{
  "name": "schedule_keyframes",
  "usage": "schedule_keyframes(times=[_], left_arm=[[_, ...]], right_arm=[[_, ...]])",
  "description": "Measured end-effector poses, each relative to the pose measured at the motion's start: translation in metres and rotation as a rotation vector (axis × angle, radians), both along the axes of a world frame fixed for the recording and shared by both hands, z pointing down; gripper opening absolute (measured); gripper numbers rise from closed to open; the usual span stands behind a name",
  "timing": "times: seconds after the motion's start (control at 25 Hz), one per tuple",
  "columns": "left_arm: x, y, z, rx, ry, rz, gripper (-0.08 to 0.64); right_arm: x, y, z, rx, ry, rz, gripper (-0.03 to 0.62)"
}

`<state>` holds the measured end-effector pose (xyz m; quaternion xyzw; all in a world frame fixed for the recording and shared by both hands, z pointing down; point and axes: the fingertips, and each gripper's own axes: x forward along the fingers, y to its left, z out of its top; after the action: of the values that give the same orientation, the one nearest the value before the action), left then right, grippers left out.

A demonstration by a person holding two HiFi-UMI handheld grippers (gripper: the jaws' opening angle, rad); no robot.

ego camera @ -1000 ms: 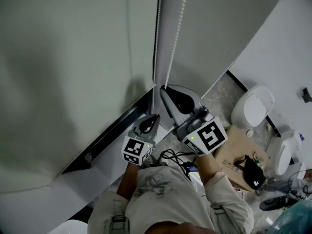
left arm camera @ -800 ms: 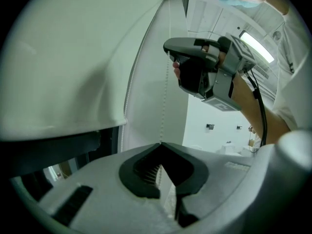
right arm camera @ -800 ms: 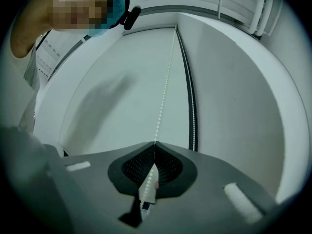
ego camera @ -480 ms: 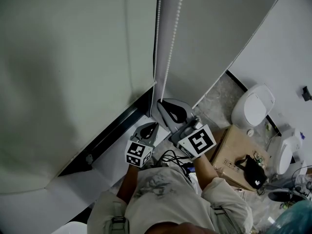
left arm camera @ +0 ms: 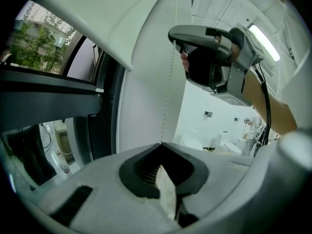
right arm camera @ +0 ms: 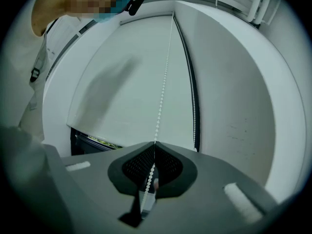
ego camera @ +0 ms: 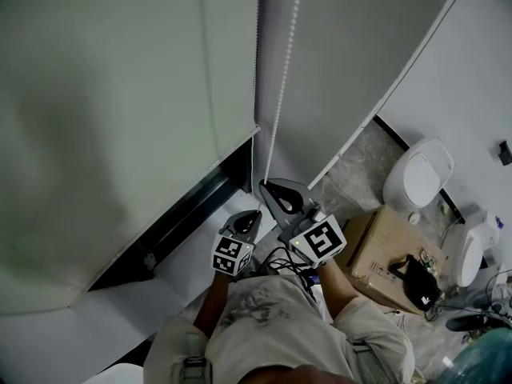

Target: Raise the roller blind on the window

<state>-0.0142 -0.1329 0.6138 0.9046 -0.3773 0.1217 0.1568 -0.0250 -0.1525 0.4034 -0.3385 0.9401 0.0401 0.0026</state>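
Clenching the bead chain, left tongs and right tongs meet beside roller blind.

White toilet, lid down, far right on speckled floor. Cardboard box just beside; black item on top. Second white fixture right of box.

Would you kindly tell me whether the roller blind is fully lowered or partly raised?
Partly raised: the roller blind ends above a strip of uncovered window, where trees show outside.
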Motion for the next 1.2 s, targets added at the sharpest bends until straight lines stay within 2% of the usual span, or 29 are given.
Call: schedule_keyframes(times=[0.08, 0.24, 0.44, 0.6, 0.68, 0.88, 1.2], left_arm=[[-0.002, 0.0, 0.001, -0.009, -0.019, 0.0, 0.008], [-0.005, 0.008, 0.021, -0.047, -0.048, 0.002, 0.008], [-0.005, 0.017, 0.052, -0.089, -0.079, 0.01, 0.008], [-0.004, 0.024, 0.047, -0.085, -0.095, 0.022, 0.009], [-0.006, 0.026, 0.039, -0.075, -0.076, 0.015, 0.012], [-0.013, 0.021, -0.005, -0.007, -0.003, -0.005, 0.038], [-0.021, 0.01, -0.128, 0.205, 0.12, -0.027, 0.079]], right_arm=[[-0.003, 0.0, -0.003, 0.025, 0.008, -0.007, 0.011], [-0.004, 0.004, 0.022, -0.046, 0.061, 0.0, 0.011], [-0.006, 0.008, 0.051, -0.043, 0.082, -0.023, 0.011], [-0.004, 0.01, 0.05, -0.05, 0.08, -0.018, 0.011], [-0.004, 0.011, 0.049, -0.051, 0.079, -0.02, 0.011], [-0.003, 0.012, 0.049, -0.033, 0.078, -0.031, 0.011], [0.002, 0.017, 0.051, -0.032, 0.072, -0.03, 0.011]])
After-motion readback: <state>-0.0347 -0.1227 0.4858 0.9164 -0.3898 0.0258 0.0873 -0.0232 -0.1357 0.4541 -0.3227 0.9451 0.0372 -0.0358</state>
